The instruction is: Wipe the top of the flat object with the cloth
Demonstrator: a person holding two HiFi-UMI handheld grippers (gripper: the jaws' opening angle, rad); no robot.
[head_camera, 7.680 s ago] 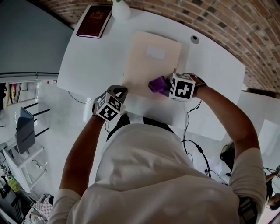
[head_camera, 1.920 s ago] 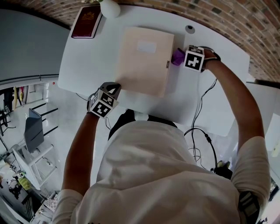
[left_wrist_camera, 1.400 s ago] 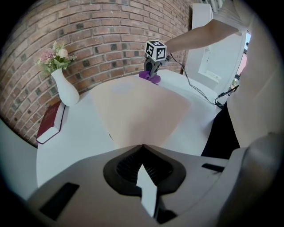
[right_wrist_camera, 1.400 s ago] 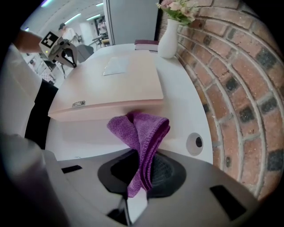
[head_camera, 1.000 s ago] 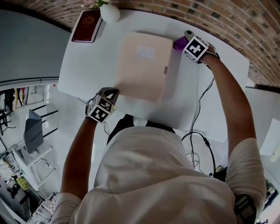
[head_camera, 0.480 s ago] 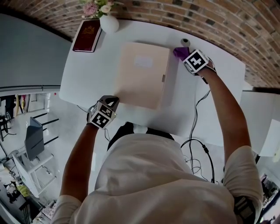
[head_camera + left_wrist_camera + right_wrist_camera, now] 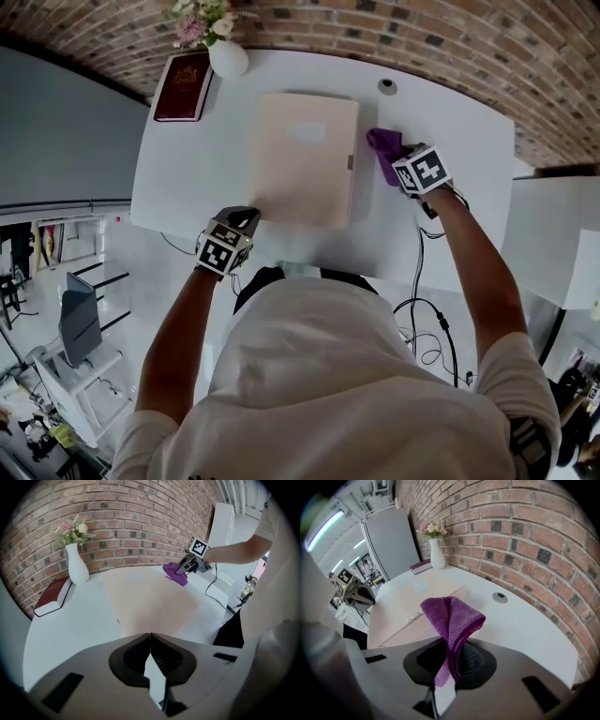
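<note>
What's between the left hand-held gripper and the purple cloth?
The flat beige folder lies between the left hand-held gripper and the purple cloth; the head view shows it best.

Purple cloth [image 7: 452, 616], pale beige flat object [image 7: 305, 159], white table [image 7: 459, 127], maroon book [image 7: 183, 86], red-brown brick wall [image 7: 422, 28]

Tail of the purple cloth [image 7: 453, 615] hiding between the right gripper's [image 7: 449, 662] clamped jaws, flowers [image 7: 197, 17] getting clipped by the head view's top edge, red book's [image 7: 183, 86] emblem showing too small to read, person's shoulders [image 7: 309, 375] masking the table's [image 7: 461, 169] near edge.
</note>
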